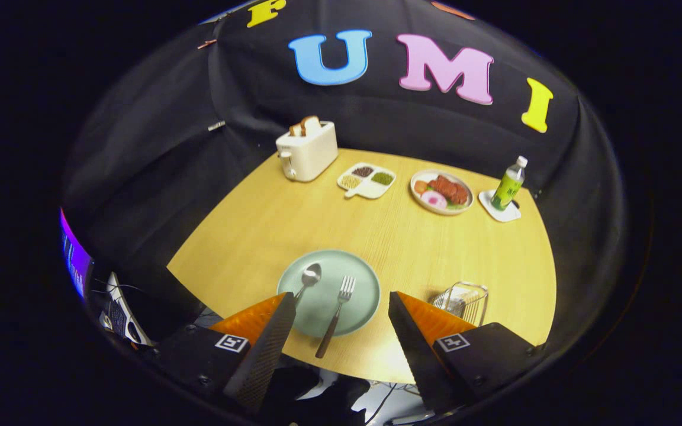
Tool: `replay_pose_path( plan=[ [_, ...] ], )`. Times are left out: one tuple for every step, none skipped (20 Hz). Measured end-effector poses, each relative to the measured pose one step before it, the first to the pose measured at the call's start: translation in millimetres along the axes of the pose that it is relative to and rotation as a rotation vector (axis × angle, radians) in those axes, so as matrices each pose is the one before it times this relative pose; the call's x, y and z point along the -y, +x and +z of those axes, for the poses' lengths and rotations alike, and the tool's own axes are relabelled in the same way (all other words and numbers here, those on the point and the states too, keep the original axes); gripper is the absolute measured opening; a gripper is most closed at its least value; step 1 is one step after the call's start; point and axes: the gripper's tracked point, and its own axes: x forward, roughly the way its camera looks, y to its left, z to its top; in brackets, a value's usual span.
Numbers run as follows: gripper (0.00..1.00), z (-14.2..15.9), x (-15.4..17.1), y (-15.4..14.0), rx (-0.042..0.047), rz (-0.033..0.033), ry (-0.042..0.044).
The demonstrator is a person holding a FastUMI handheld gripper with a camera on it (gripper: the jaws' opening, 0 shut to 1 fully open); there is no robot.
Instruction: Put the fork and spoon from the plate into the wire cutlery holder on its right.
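Note:
A pale green plate (360,283) sits near the front edge of the wooden table. On it lie a spoon (310,276), bowl away from me, and a fork (337,310) whose dark handle hangs over the plate's near rim. The wire cutlery holder (463,300) stands to the plate's right, partly hidden behind my right finger. My gripper (341,303) hovers above the plate's near side, open, with the fork between its fingers and the spoon by the left finger. Nothing is held.
At the back of the table (258,236) stand a white toaster (306,150) with bread, a divided dish (367,179) of grains, a plate of food (441,191) and a green bottle (509,184) on a white coaster. Black cloth walls surround the table.

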Motion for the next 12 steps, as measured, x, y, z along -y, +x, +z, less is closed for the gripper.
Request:
replay_pose_path(
  plan=[
    [0.99,-10.88,-3.82,11.19,-0.03923,0.00555,0.01466],
    [0.99,-10.91,-2.51,13.22,-0.03067,0.00838,0.01253],
    [1.00,-7.82,-0.84,11.99,-0.03096,0.00134,0.01099],
    [0.99,-6.91,0.72,15.83,-0.02567,-0.00185,0.01210],
    [1.00,-6.84,0.80,13.93,-0.02890,-0.00206,0.01449],
    [0.99,-6.82,2.07,12.06,-0.02990,-0.01189,0.01099],
    [1.00,-4.08,1.44,9.73,-0.02224,-0.00879,0.00437],
    [1.00,-3.90,1.60,9.57,-0.01869,-0.01369,0.00153],
    [1.00,-4.58,0.10,8.66,-0.02385,-0.00781,-0.00095],
    [1.00,-2.39,-0.61,7.98,-0.01077,-0.01142,-0.00331],
    [1.00,-2.49,0.41,7.47,-0.01692,-0.01274,-0.00860],
    [1.00,-3.65,-1.60,7.38,-0.01928,-0.00532,-0.00364]
  ],
)
